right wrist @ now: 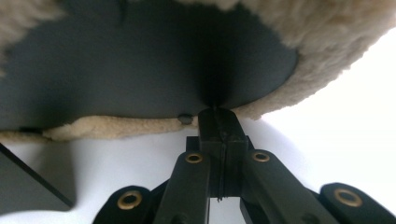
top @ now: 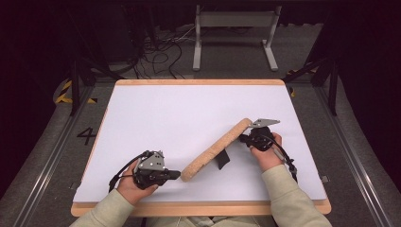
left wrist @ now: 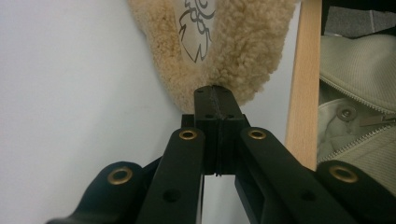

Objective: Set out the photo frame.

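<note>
The tabletop [top: 156, 113] is white with a light wooden edge, and it takes most of the high view. On it, a little right of the middle, there is a long fleece cover [top: 215, 150], beige and woolly, which runs diagonally from the near centre toward the far right. Its far end is raised above the surface, and its near end is low, close to the tabletop. In the left gripper view the fleece has a pale inner panel with a dark printed drawing [left wrist: 196, 28], and in the right gripper view its underside is a dark grey sheet [right wrist: 140, 70] with a fleece border. The right claw [top: 246, 137] is at the raised far end; its jaws are pressed together on the edge of the fleece cover. The left claw [top: 178, 174] is at the near end, and its jaws are also closed tight, pinching the fleece rim there. A small dark flap [top: 222, 159] hangs under the middle of the cover.
</note>
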The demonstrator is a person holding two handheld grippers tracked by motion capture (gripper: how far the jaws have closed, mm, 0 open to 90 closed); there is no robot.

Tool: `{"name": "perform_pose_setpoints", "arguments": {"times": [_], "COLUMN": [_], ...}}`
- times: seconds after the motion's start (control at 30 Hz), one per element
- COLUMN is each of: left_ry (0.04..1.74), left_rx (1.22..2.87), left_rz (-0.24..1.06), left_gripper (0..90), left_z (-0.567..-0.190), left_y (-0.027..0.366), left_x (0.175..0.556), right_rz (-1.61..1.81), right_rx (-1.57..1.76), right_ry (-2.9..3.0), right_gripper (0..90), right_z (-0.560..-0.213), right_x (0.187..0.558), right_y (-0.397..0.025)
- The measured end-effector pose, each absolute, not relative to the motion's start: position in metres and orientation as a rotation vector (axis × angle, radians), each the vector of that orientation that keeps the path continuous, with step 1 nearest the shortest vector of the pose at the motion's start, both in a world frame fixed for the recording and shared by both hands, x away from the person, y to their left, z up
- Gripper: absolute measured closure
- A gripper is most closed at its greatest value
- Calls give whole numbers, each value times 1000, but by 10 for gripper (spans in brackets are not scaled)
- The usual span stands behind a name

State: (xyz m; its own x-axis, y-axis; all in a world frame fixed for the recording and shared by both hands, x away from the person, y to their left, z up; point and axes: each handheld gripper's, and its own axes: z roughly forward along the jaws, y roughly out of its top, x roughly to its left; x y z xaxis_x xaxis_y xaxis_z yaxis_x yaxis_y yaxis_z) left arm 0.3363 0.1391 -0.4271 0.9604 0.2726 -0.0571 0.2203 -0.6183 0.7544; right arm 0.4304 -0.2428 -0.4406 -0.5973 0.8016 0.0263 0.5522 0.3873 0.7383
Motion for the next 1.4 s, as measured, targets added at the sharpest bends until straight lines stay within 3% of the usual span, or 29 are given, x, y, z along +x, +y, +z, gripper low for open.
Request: {"name": "perform_pose_setpoints", "arguments": {"times": [0.53, 1.4], "left_ry": [392, 196], "left_rx": [2263, 2321], "left_rz": [100, -13], "left_gripper": [900, 900], "left_z": [-429, -433], "left_y": [138, 99], "left_x": [338, 327], "right_rz": [1038, 1165], "right_rx": [1176, 1085], "right_ry": [2312, 2210], "right_gripper": [900, 900], "right_z": [-437, -387], "right_x": [444, 369], "right_y": [-230, -274]}}
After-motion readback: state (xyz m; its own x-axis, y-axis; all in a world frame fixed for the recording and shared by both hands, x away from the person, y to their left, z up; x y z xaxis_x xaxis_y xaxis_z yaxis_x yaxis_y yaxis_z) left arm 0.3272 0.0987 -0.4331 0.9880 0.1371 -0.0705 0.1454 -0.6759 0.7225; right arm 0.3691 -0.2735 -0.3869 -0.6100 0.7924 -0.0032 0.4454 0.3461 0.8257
